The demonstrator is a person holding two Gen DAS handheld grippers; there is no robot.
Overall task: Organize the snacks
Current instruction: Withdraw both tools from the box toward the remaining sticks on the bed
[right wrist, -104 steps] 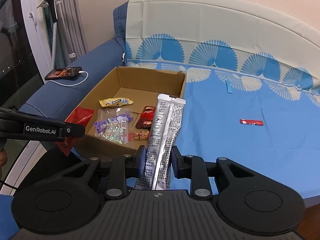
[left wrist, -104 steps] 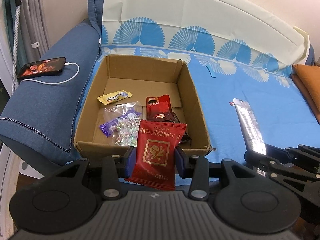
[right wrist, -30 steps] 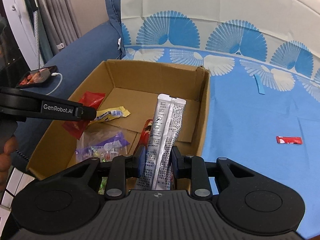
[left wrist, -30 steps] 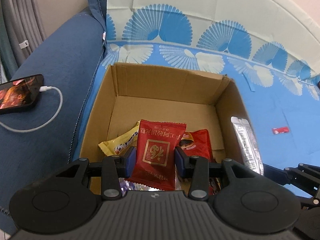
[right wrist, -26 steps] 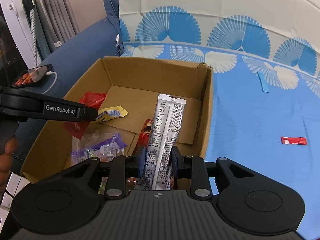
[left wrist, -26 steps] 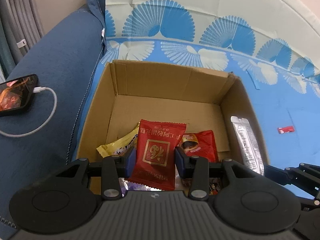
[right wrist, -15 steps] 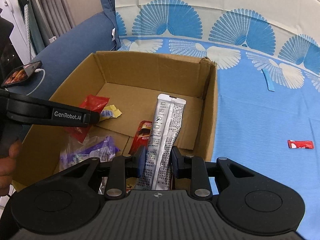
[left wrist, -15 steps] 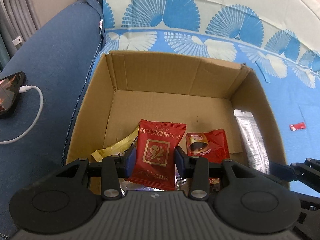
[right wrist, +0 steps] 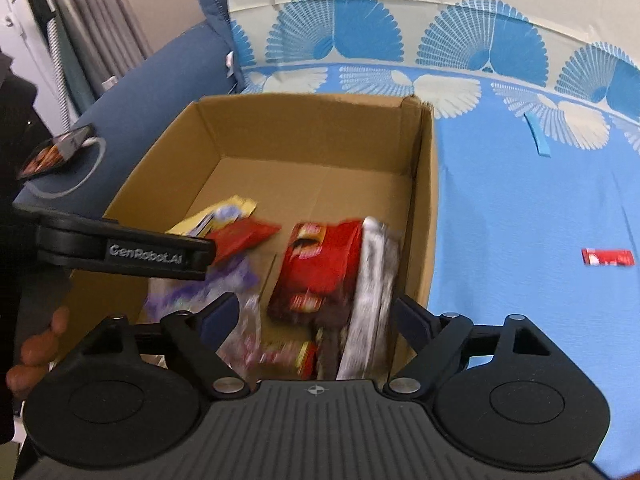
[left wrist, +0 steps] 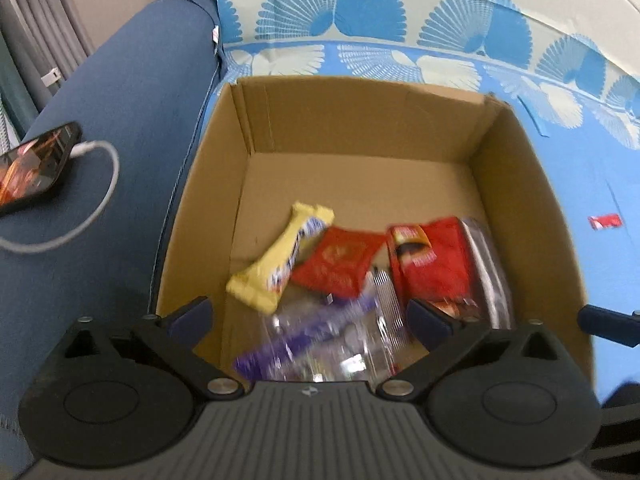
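A cardboard box sits on the blue sheet and holds several snacks. My left gripper is open and empty over the box's near end. The small red packet is blurred, loose inside beside a yellow bar. My right gripper is open and empty. The silver stick pack is blurred, loose between the jaws against the right wall, next to a larger red pouch. A clear purple candy bag lies at the near end.
A small red wrapper lies on the blue sheet right of the box. A phone on a white cable rests on the dark blue sofa arm at left. The left gripper's arm crosses the right wrist view.
Both grippers have opened over the box. The small red packet and the silver stick pack have left the jaws and dropped in among the other snacks.
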